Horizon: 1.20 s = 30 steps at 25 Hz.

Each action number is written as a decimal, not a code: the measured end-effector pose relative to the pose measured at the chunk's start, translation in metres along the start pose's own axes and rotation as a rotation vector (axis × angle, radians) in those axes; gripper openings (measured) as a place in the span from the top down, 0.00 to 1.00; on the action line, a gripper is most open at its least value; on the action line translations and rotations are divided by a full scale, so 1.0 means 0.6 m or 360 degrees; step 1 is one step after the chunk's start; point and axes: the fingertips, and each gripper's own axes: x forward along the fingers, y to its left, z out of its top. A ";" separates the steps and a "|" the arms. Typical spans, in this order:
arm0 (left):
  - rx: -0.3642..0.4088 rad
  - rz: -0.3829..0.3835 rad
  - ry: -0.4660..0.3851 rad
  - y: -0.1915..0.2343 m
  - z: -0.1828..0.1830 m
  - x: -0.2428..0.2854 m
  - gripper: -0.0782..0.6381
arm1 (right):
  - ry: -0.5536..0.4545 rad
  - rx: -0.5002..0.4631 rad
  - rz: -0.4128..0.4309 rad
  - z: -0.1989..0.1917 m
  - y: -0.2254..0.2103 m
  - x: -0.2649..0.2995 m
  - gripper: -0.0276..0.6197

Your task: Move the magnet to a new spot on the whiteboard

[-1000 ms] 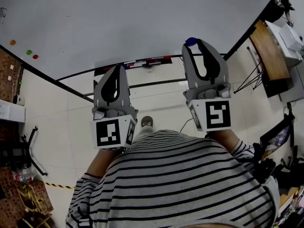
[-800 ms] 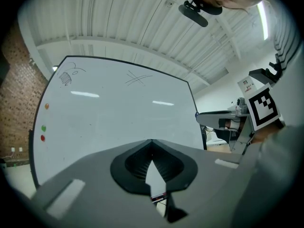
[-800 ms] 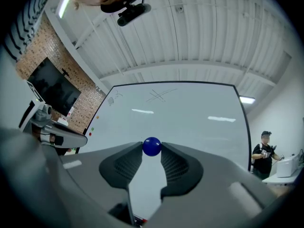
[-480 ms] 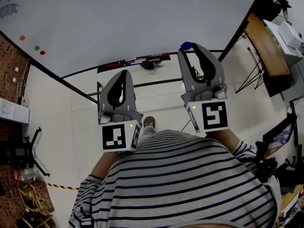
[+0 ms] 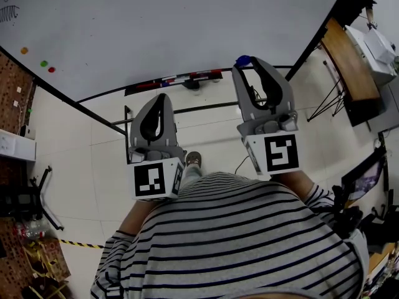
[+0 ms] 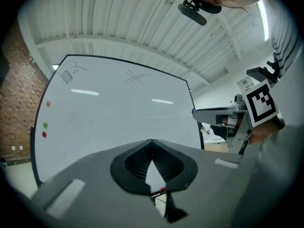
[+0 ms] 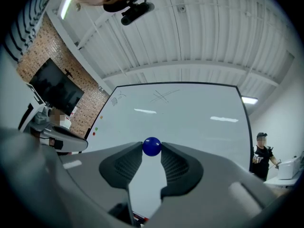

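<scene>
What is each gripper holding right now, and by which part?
The right gripper pinches the blue magnet by its two opposite sides, at the jaw tips. The left gripper is shut on nothing.

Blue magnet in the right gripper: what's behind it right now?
The whiteboard, plain white there, is behind the blue magnet, which the right gripper pinches at its jaw tips. The spot directly behind the magnet is covered, so contact with the board cannot be told.

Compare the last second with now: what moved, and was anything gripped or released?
Very little changed. Both the left gripper and the right gripper drifted slightly down in the head view, toward the person. Nothing was taken or let go: the blue magnet stays pinched in the right gripper, and the left stays shut and empty.
</scene>
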 end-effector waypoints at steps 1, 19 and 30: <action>0.0002 -0.0002 0.0011 0.004 -0.004 0.010 0.87 | 0.0000 -0.0003 -0.0002 -0.004 -0.003 0.010 0.77; 0.0031 -0.0002 -0.0025 0.207 0.019 0.187 0.87 | -0.0055 -0.0289 -0.0120 -0.011 -0.032 0.314 0.77; 0.0010 0.0023 -0.0048 0.260 0.016 0.221 0.87 | -0.0039 -0.0392 -0.0224 -0.040 -0.052 0.387 0.77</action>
